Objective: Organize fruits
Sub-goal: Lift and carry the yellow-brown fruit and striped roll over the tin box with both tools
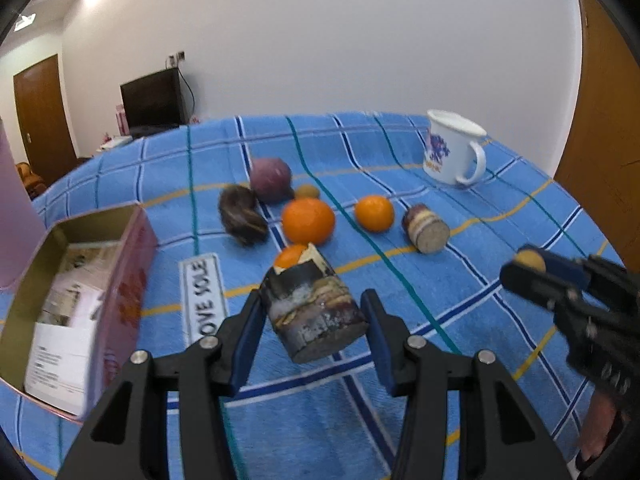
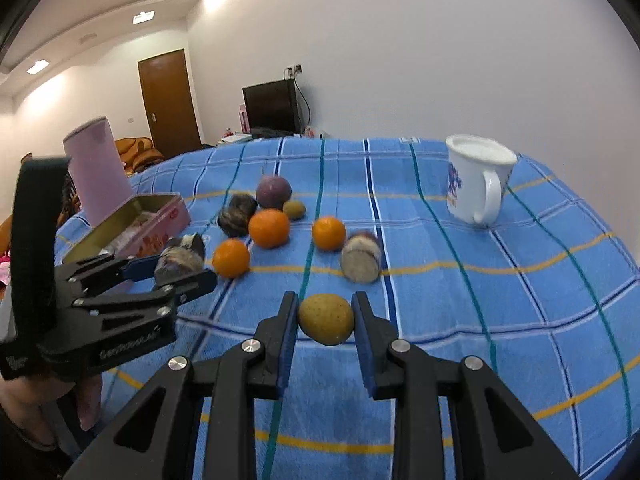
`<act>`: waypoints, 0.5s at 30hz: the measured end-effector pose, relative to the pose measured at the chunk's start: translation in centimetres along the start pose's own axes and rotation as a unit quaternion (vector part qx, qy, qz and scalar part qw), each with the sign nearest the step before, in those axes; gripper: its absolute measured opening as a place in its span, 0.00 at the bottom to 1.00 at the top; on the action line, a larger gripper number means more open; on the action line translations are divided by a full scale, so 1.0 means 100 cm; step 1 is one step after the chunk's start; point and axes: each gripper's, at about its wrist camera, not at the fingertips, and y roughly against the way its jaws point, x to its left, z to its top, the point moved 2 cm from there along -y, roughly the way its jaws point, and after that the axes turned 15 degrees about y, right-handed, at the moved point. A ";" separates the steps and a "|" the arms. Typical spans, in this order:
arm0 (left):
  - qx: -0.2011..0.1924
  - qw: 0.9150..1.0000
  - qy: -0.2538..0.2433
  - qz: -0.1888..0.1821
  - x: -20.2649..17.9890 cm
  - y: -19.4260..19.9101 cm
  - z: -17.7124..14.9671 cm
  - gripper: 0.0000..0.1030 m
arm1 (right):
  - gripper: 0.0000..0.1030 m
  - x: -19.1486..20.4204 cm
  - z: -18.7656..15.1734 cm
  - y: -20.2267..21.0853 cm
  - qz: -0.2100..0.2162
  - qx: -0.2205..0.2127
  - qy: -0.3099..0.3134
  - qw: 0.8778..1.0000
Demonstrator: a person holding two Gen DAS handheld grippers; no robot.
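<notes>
From my left wrist view, my left fingers (image 1: 314, 320) are closed on a dark, streaky cut log-shaped piece (image 1: 314, 312), lifted clear of the blue checked cloth (image 1: 460, 300) covering the worktop. To the left lies an open pink tin (image 1: 132, 276) with golden inner walls; inside it are printed paper leaflets, and I can see no fruit in it. A pink cylinder (image 1: 16, 216) stands right behind the tin. Beyond my fingers lie three oranges (image 1: 308, 220), a purple round fruit (image 1: 271, 179), a dark wrinkled lump (image 1: 242, 216), a small brownish fruit (image 1: 307, 191) and a second cut piece (image 1: 426, 228). A white mug (image 1: 454, 148) with a blue print stands far right; I cannot tell what is in it. At the right edge my right fingers (image 1: 528, 268) pinch a small yellowish fruit (image 1: 530, 262). From my right wrist view, those right fingers (image 2: 326, 320) are narrow and clamped on the same yellowish fruit (image 2: 326, 319), held above the cloth (image 2: 500, 300). My left fingers (image 2: 176, 268) show at the left, gripping the dark piece (image 2: 180, 258) just in front of the tin (image 2: 160, 220), whose contents are blurred here. The mug (image 2: 476, 180) shows a pale interior.
</notes>
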 end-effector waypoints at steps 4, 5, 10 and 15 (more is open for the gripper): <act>-0.029 1.000 0.001 0.004 0.011 0.017 0.009 0.49 | 0.28 -0.006 0.017 0.001 -0.003 -0.013 -0.001 1.000; -0.036 0.999 0.001 0.007 0.013 0.020 0.011 0.49 | 0.28 -0.007 0.022 0.002 0.001 -0.017 -0.004 1.000; -0.053 0.998 0.011 0.011 0.030 0.029 0.021 0.49 | 0.28 -0.004 0.048 0.000 0.015 -0.035 -0.001 0.999; -0.057 0.998 0.018 0.012 0.043 0.033 0.023 0.49 | 0.28 0.010 0.067 -0.007 0.027 -0.041 0.015 0.999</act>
